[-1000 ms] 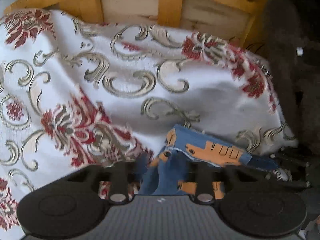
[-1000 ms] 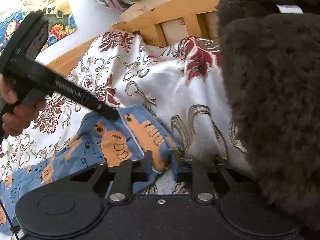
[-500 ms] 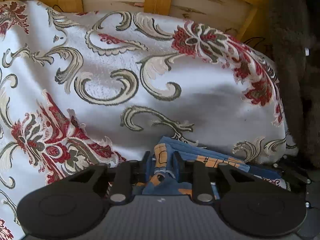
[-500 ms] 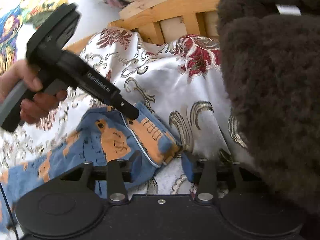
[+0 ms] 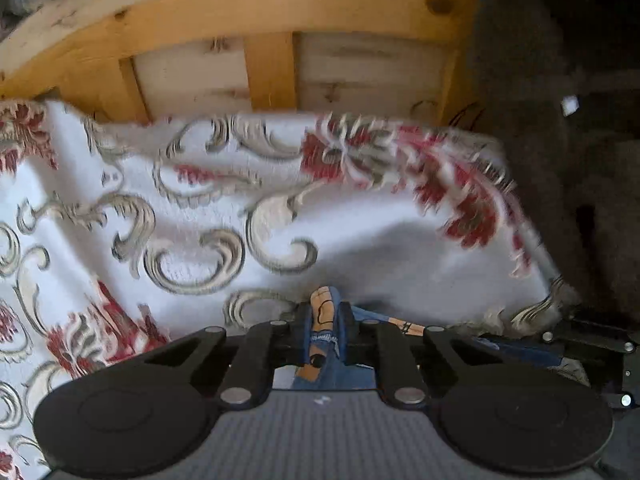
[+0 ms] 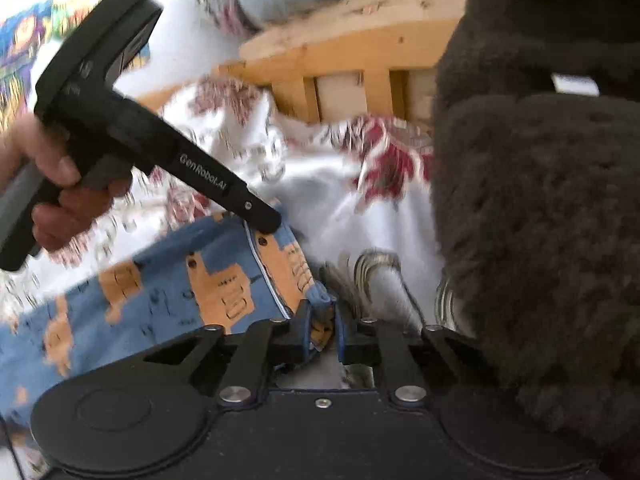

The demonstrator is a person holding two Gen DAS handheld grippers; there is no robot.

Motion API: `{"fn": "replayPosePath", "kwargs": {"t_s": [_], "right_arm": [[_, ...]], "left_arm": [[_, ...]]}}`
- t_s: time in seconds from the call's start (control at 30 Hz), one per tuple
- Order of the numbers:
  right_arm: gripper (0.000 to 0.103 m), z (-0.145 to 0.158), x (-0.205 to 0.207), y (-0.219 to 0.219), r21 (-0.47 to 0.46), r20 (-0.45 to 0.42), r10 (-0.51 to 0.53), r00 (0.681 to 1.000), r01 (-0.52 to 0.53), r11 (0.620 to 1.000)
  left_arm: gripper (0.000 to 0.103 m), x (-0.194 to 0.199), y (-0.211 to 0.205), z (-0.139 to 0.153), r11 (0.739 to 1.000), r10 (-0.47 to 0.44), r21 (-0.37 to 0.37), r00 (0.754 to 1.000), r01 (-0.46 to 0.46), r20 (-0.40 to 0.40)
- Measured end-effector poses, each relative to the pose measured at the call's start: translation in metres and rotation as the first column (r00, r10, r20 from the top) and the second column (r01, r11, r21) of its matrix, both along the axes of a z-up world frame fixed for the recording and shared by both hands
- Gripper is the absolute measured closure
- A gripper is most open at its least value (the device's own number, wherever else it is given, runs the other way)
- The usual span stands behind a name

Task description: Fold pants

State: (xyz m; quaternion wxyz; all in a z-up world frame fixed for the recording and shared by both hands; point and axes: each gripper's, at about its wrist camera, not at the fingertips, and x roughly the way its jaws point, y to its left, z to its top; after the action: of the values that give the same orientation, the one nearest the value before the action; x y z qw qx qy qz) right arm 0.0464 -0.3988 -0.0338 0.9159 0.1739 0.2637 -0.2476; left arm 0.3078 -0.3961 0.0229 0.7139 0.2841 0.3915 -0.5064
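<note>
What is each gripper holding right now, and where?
Both hold the pants: left gripper and right gripper each pinch its near edge.

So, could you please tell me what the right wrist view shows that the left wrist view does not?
Only the right wrist view shows the person's hand holding the left tongs from outside, most of the blue and orange pants spread out, the right tongs shut on a corner of them, and a colourful mat further back. Only the left wrist view shows the left tongs clamped on a fold of the pants. Both share the floral cover, the wooden frame and the dark fleece.
</note>
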Motion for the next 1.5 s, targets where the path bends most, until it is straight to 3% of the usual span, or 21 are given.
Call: {"fn": "replayPosePath", "kwargs": {"t_s": [0.13,0.17,0.23,0.27,0.33,0.43,0.5,0.6,0.77,0.83,0.9,1.0,1.1,1.2,1.3,1.4,1.5], "right_arm": [[0.074,-0.003,0.003,0.002,-0.017,-0.018,0.028,0.999,-0.028,0.999],[0.071,-0.002,0.003,0.003,-0.019,-0.011,0.036,0.999,-0.037,0.999],[0.055,0.000,0.002,0.008,-0.037,0.007,0.057,0.998,-0.056,0.998],[0.039,0.002,0.002,0.012,-0.052,0.016,0.068,0.998,-0.067,0.996],[0.019,0.006,-0.001,0.024,-0.092,0.030,0.091,0.995,-0.088,0.992],[0.012,0.012,-0.005,0.042,-0.145,0.054,0.134,0.989,-0.125,0.982],[0.008,0.014,-0.006,0.055,-0.182,0.084,0.192,0.978,-0.174,0.968],[0.004,0.021,-0.004,0.076,-0.250,0.107,0.300,0.948,-0.266,0.931],[0.005,0.032,0.015,0.105,-0.207,0.093,0.415,0.905,-0.390,0.897],[0.005,0.033,0.026,0.117,-0.186,0.057,0.460,0.886,-0.443,0.877],[0.007,0.031,0.039,0.131,-0.170,-0.012,0.512,0.859,-0.507,0.845],[0.010,0.019,0.050,0.148,-0.110,-0.173,0.574,0.800,-0.595,0.796],[0.012,0.015,0.039,0.153,-0.111,-0.269,0.624,0.734,-0.667,0.737],[0.011,0.041,0.044,0.152,-0.138,-0.262,0.670,0.695,-0.714,0.687],[0.009,0.069,0.078,0.157,-0.142,-0.219,0.739,0.637,-0.770,0.622],[0.009,0.081,0.131,0.170,-0.096,-0.157,0.822,0.547,-0.837,0.539],[0.013,0.080,0.184,0.183,-0.013,-0.113,0.890,0.442,-0.896,0.443]], "left_arm": [[0.081,0.006,0.007,-0.014,0.998,0.054,-0.023,0.998,-0.055,-0.044],[0.075,0.007,0.009,-0.010,0.997,0.065,-0.029,0.997,-0.067,-0.050],[0.050,0.007,0.021,0.003,0.992,0.101,-0.072,0.994,-0.103,-0.036],[0.036,0.005,0.032,0.014,0.986,0.125,-0.111,0.992,-0.127,-0.022],[0.030,-0.001,0.056,0.034,0.971,0.163,-0.174,0.987,-0.161,-0.002],[0.020,-0.016,0.111,0.059,0.940,0.245,-0.242,0.969,-0.242,-0.015],[0.013,-0.031,0.158,0.064,0.894,0.346,-0.282,0.937,-0.347,-0.056],[0.011,-0.056,0.224,0.047,0.819,0.491,-0.292,0.867,-0.494,-0.090],[0.011,-0.111,0.336,0.003,0.671,0.705,-0.192,0.697,-0.716,-0.134],[0.011,-0.129,0.371,-0.008,0.644,0.741,-0.154,0.661,-0.749,-0.118],[0.011,-0.144,0.394,-0.014,0.643,0.753,-0.118,0.652,-0.757,-0.083],[0.011,-0.161,0.418,-0.024,0.658,0.749,-0.063,0.660,-0.751,-0.048],[0.011,-0.170,0.431,-0.022,0.703,0.709,-0.045,0.704,-0.710,-0.029],[0.011,-0.163,0.443,0.000,0.733,0.675,-0.055,0.735,-0.678,-0.061],[0.008,-0.151,0.458,0.024,0.747,0.655,-0.112,0.754,-0.655,-0.044],[0.007,-0.117,0.469,0.039,0.727,0.676,-0.144,0.737,-0.672,-0.026],[0.007,-0.076,0.469,0.040,0.741,0.665,-0.142,0.746,-0.656,0.021]]}}
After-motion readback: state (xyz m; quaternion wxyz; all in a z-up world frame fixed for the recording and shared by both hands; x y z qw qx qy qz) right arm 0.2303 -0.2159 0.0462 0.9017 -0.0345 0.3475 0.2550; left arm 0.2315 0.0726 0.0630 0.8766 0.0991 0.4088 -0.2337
